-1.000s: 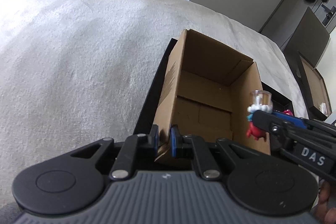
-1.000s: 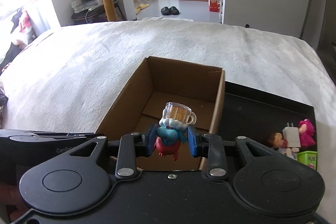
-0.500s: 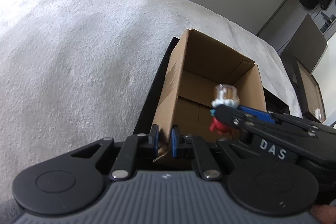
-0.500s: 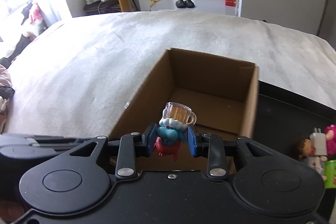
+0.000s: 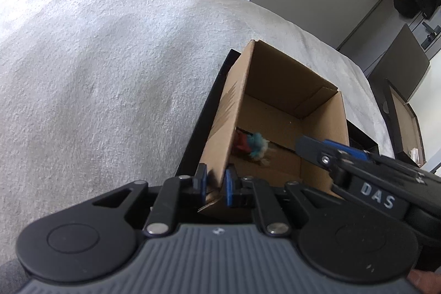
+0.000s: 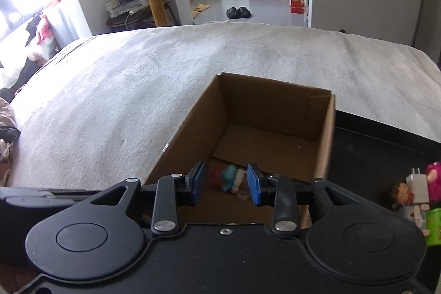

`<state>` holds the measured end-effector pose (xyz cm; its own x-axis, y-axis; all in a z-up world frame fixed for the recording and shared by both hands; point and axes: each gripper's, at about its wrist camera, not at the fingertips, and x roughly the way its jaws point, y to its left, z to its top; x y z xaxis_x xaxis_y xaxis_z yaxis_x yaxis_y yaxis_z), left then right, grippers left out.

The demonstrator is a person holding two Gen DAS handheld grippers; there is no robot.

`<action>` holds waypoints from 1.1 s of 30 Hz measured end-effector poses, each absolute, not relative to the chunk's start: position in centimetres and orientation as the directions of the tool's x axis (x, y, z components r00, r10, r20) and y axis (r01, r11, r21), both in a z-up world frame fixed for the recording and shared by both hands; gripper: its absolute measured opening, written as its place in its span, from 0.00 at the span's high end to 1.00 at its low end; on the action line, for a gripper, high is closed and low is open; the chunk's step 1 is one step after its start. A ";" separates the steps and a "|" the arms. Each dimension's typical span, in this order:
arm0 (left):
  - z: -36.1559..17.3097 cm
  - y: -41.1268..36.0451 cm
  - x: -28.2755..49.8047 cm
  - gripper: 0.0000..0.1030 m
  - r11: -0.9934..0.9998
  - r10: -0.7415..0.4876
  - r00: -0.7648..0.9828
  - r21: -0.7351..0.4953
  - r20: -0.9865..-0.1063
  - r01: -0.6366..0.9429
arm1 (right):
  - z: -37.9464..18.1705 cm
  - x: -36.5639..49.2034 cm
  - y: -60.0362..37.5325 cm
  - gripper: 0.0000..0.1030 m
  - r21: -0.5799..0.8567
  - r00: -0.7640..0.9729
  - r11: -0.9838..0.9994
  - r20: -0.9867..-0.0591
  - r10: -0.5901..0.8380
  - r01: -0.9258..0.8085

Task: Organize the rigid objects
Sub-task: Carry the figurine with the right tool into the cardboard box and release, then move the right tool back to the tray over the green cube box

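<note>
Resting on white bedspread [image 6: 137, 90]: cardboard box [image 6: 275, 112] | left gripper [image 5: 215, 181] pinches its wall | right gripper [image 6: 226, 181] parted

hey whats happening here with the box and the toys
A person with two handheld grippers is sorting small toys into a brown cardboard box. The left gripper is shut on the box's near wall, steadying it. The right gripper is open above the box, and a small blue and red figurine lies on the box floor. More small toys wait on the black tray to the right.
</note>
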<state>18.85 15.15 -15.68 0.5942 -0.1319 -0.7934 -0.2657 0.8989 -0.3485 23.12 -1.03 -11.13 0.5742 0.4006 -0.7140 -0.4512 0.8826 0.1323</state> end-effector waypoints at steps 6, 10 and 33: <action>-15.3 14.6 18.7 0.89 0.911 -0.098 0.590 -0.310 -0.802 -0.271 | -10.9 22.8 -2.9 0.66 0.155 0.574 0.888 -0.713 0.403 -0.432; -14.3 14.1 18.2 0.89 0.919 -0.069 0.612 -0.289 -0.788 -0.268 | -10.7 22.5 -4.3 0.59 0.175 0.589 0.893 -0.697 0.410 -0.415; -10.5 7.7 18.3 0.67 0.971 0.169 0.621 0.022 -0.766 -0.238 | -11.4 20.9 -14.9 0.39 0.230 0.684 0.918 -0.614 0.394 -0.322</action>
